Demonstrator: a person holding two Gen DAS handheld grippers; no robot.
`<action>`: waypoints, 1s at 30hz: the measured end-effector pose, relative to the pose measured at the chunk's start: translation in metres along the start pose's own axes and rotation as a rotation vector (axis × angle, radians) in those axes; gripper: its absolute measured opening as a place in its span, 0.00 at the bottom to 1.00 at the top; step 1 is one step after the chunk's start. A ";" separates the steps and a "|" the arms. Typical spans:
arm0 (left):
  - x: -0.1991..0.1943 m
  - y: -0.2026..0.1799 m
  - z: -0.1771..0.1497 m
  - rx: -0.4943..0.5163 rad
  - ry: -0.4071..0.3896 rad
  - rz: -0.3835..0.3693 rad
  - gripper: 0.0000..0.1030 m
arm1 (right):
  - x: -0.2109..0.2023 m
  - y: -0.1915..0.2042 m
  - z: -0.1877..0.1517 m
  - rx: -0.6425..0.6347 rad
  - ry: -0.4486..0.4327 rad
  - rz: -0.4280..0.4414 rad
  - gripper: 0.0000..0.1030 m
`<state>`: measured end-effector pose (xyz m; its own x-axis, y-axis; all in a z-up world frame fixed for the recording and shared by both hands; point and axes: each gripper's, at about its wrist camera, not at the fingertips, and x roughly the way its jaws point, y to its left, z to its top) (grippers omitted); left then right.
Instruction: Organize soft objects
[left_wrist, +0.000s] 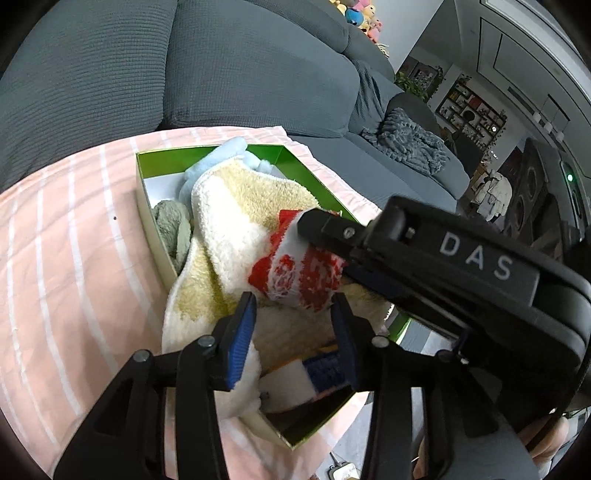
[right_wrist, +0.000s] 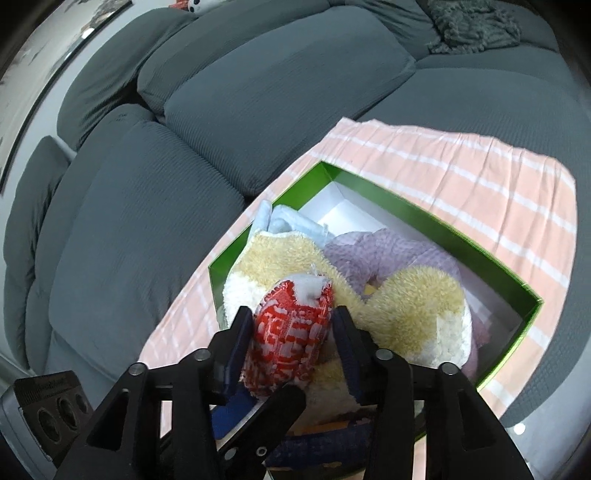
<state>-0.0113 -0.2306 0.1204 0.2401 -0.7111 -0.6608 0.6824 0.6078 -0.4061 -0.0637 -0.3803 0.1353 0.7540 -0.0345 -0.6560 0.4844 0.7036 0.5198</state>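
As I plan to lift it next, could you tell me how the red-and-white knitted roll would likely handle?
The red-and-white knitted roll looks soft and fuzzy, so it is probably light and squashy rather than stiff. Resting on the fluffy yellow towel, it seems unlikely to roll far if nudged.

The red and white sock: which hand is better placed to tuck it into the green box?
Probably the right: the sock sits deep between the right tool's fingers, while the left tool only flanks its end.
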 end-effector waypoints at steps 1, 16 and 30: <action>-0.001 -0.001 0.000 0.003 -0.001 0.004 0.50 | -0.003 0.001 0.000 -0.002 -0.010 -0.011 0.57; -0.071 -0.025 0.000 0.103 -0.130 0.095 0.82 | -0.078 0.019 -0.001 -0.080 -0.225 -0.108 0.89; -0.093 -0.036 -0.014 0.116 -0.157 0.115 0.82 | -0.110 0.032 -0.008 -0.151 -0.301 -0.147 0.91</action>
<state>-0.0677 -0.1821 0.1879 0.4193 -0.6908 -0.5890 0.7167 0.6501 -0.2524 -0.1347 -0.3484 0.2203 0.7892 -0.3345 -0.5151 0.5431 0.7717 0.3310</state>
